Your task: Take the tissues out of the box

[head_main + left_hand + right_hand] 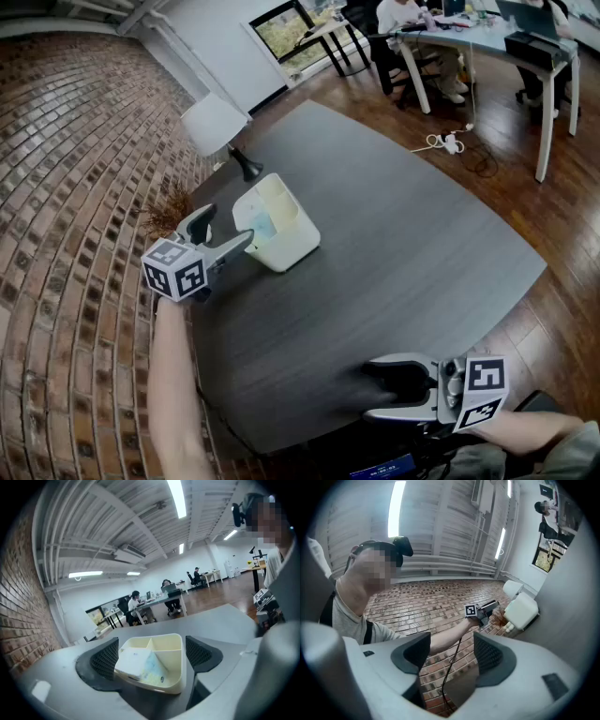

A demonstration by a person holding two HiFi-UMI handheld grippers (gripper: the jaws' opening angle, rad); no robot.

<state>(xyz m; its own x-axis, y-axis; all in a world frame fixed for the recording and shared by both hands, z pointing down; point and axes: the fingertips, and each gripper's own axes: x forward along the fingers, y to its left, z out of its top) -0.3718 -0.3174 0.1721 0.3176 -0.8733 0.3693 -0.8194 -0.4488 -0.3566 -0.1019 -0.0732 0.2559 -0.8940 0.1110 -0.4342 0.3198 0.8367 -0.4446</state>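
Observation:
A cream box (281, 230) with compartments stands on the dark table (394, 244), toward its far left. A white and pale blue tissue pack (260, 225) lies in the compartment nearest my left gripper (231, 225). That gripper hovers at the box's left wall with its jaws apart, one fingertip close to the rim. In the left gripper view the box (164, 667) and tissue pack (138, 665) sit between the spread pads of the left gripper (150, 656); I see no pad pressing on them. My right gripper (370, 392) rests at the table's near edge, open and empty.
A lamp with a white shade (214, 122) and a dried plant (169, 211) stand behind the box by the brick wall. People sit at desks (469, 37) at the back right. A power strip (450, 142) lies on the wooden floor.

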